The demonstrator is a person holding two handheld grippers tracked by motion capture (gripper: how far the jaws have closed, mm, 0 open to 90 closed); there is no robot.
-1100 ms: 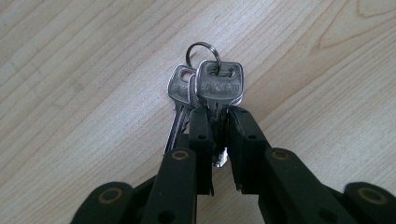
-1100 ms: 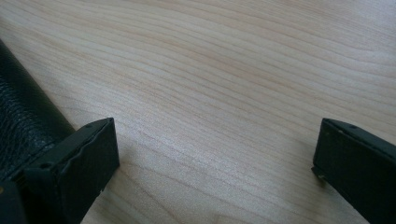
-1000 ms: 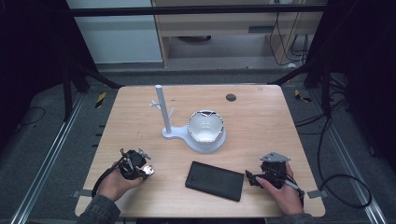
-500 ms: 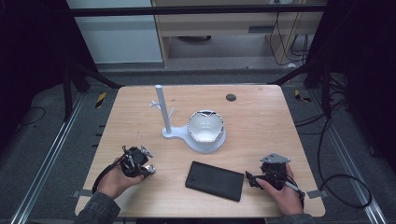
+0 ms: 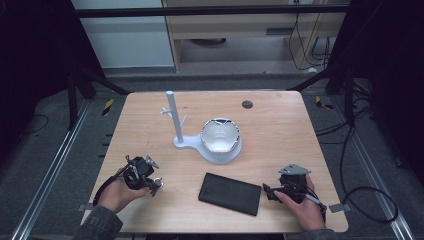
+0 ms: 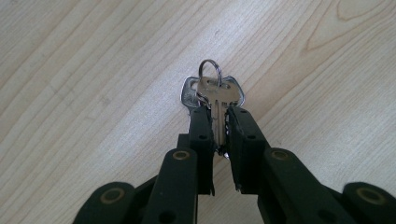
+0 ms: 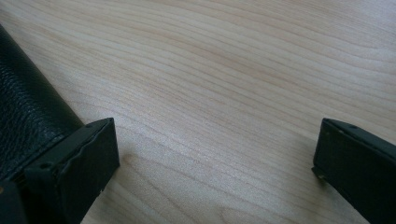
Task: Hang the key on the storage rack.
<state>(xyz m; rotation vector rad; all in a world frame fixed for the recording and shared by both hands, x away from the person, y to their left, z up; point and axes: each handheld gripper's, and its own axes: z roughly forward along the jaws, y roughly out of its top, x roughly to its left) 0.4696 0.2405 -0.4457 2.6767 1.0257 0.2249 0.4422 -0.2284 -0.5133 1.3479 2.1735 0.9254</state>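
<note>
A dark room with a pale cabinet at the back surrounds a light wooden bench (image 5: 280, 125), and the floor around it carries black cables. The left hand-held gripper (image 6: 218, 126) has its jaws pressed together on the blade of a key (image 6: 214, 95), which hangs on a small split ring with a second key behind it; in the high view this left hand-held gripper (image 5: 150, 184) sits low at the near left part of the bench, and the keys seem just above the wood or touching it, I cannot tell which. The right hand-held gripper (image 7: 215, 154) has its jaws spread wide with nothing between them, and its one jaw rests just beside the edge of a black leather case (image 7: 28, 121). In the high view the case (image 5: 230, 193) lies flat between the two hands, near the front edge. Farther off, in the middle of the bench, stands a white stand (image 5: 173, 117) with small pegs, joined to a white dish (image 5: 220, 137). I judge that the step in hand is lifting the keys after the grasp. The next move probably calls for carrying them toward a peg, keeping the ring free and open to the peg.
</note>
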